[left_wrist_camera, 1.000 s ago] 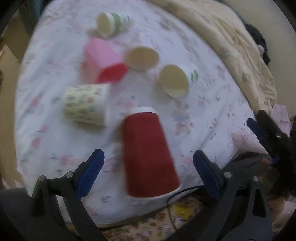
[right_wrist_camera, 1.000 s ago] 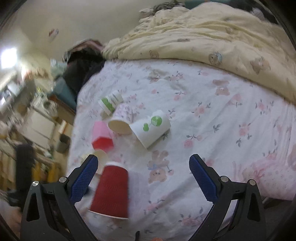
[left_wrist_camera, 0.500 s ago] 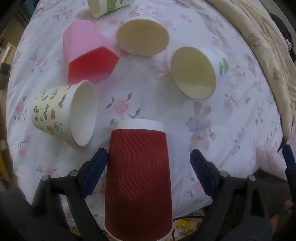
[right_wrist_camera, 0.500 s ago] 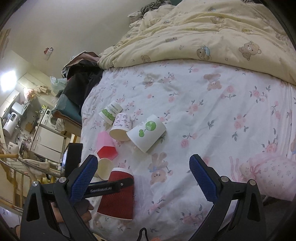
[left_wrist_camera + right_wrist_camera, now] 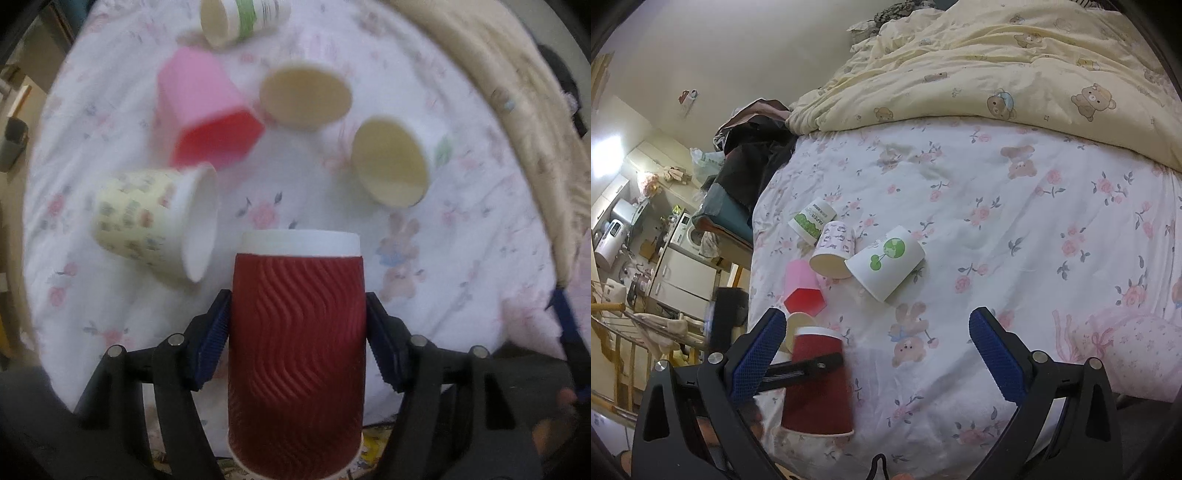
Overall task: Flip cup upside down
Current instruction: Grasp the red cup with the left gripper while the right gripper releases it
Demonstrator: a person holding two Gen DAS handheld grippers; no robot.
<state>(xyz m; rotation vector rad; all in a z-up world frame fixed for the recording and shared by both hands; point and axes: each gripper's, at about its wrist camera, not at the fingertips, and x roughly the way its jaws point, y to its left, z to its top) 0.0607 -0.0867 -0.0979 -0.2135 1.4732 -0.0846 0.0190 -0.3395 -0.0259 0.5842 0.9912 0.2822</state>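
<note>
A dark red ribbed paper cup (image 5: 297, 350) with a white base band lies on its side on the floral bedsheet, base pointing away from me, mouth toward the bed's near edge. My left gripper (image 5: 298, 325) is shut on it, a blue pad pressing each side. The right wrist view shows the same cup (image 5: 818, 391) with the left gripper's finger across it. My right gripper (image 5: 877, 354) is open and empty, held above the sheet to the right of the cup.
Several other cups lie on their sides beyond the red one: a yellow patterned cup (image 5: 155, 221), a pink cup (image 5: 207, 114), a white cup with green print (image 5: 395, 162), another paper cup (image 5: 304, 96) and a green-banded one (image 5: 240, 18). A yellow quilt (image 5: 1015, 66) covers the far bed.
My left gripper moved forward around the red cup and closed on its sides. The right gripper stayed open and lifted back a little.
</note>
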